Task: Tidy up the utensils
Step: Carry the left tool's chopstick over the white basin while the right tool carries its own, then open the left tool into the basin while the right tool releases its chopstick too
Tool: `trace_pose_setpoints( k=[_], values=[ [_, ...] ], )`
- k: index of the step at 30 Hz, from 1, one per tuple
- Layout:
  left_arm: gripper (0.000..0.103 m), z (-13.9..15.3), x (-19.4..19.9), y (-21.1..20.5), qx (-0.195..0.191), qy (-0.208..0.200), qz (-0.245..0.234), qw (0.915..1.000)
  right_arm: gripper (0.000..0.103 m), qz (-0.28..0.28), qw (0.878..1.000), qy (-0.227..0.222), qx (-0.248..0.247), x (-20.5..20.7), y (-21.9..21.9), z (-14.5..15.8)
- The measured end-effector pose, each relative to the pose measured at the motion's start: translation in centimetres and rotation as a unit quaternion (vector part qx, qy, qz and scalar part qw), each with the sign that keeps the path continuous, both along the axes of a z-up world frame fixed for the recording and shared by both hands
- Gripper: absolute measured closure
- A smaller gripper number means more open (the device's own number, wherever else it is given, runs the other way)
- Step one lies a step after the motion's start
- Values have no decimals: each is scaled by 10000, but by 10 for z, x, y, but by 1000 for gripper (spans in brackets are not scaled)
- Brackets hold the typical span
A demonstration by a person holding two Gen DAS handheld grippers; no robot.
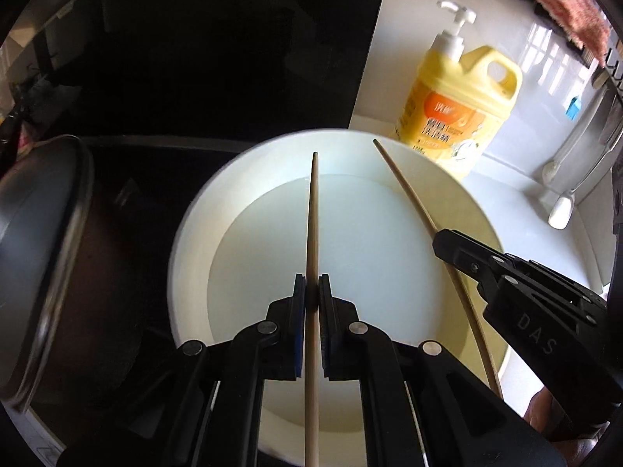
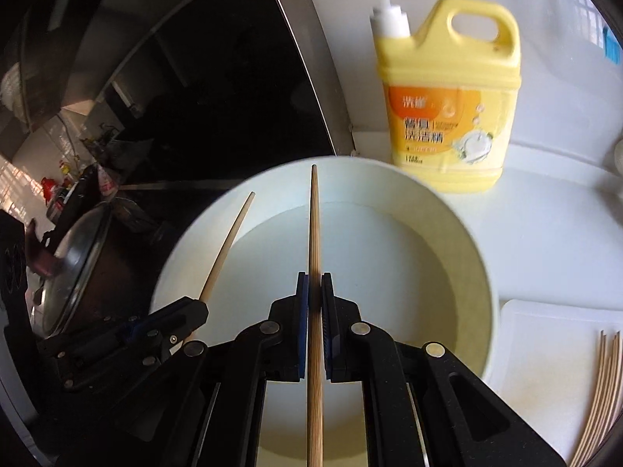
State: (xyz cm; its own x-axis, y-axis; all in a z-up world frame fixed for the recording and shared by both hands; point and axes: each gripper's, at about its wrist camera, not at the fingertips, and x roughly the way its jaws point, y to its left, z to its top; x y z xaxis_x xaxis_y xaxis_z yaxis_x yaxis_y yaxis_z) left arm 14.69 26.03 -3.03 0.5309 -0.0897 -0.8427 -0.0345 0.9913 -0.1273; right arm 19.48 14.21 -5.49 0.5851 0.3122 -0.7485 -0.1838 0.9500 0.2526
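My left gripper (image 1: 311, 286) is shut on a wooden chopstick (image 1: 313, 214) that points forward over a round white bowl (image 1: 253, 257). To its right, my right gripper (image 1: 442, 241) is shut on a second chopstick (image 1: 405, 190), which slants across the bowl's right side. In the right wrist view, the right gripper (image 2: 314, 286) pinches its chopstick (image 2: 314, 225) above the same bowl (image 2: 409, 257). The left gripper (image 2: 198, 309) sits at the lower left with its chopstick (image 2: 227, 245) angled over the rim. Nothing else is in the bowl.
A yellow pump bottle of dish soap (image 2: 447, 97) stands just behind the bowl. A lidded pot (image 2: 74, 272) sits on the dark stovetop to the left. Several more chopsticks (image 2: 601, 393) lie on a white board (image 2: 545, 350) at the right. White spoons (image 1: 560, 210) hang at the far right.
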Motion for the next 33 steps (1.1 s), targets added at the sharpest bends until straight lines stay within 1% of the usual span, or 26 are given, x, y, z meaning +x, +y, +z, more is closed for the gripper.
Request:
trace_pose_setpoints(
  k=[3,8,13,15,18,19,20,21,22,23,24,26,28,30,33],
  values=[
    [96,-15,13,5,-111,207,-97,9997,97,-82,9996,260,-77,11,7,-12],
    [96,-30,28,4,-110,390,-203,9990,97,-235,9979,606,-60,23,8,-26],
    [96,-39,35,2,-45,484,-331,9983,97,-310,9960,828,-143,29,9,-34],
    [96,-43,38,1,-71,537,-331,9980,97,-320,9954,881,-190,30,8,-36],
    [95,-46,40,1,-13,582,-309,9978,96,-347,9945,967,-214,29,6,-40],
    [93,-46,39,2,8,568,-299,9979,94,-355,9942,988,-215,29,5,-41],
    [87,-45,38,2,36,560,-287,9980,90,-362,9940,1002,-227,30,4,-41],
    [76,-44,36,2,38,541,-275,9981,89,-375,9941,985,-242,28,3,-40],
    [70,-42,35,4,28,505,-243,9984,89,-381,9943,961,-260,26,1,-39],
    [58,-40,33,5,30,462,-202,9987,89,-379,9945,936,-272,24,0,-38],
    [51,-38,31,6,46,405,-157,9990,88,-375,9948,910,-274,22,-1,-37],
    [49,-33,25,10,112,344,-103,9993,81,-379,9953,842,-302,16,-3,-34],
    [45,-30,21,15,180,342,-47,9992,77,-368,9959,755,-326,9,-5,-29],
    [42,-25,16,20,210,326,10,9992,76,-344,9966,660,-357,3,-5,-25],
    [34,-18,10,22,247,272,52,9993,68,-344,9970,550,-423,-7,-6,-19]
  ],
)
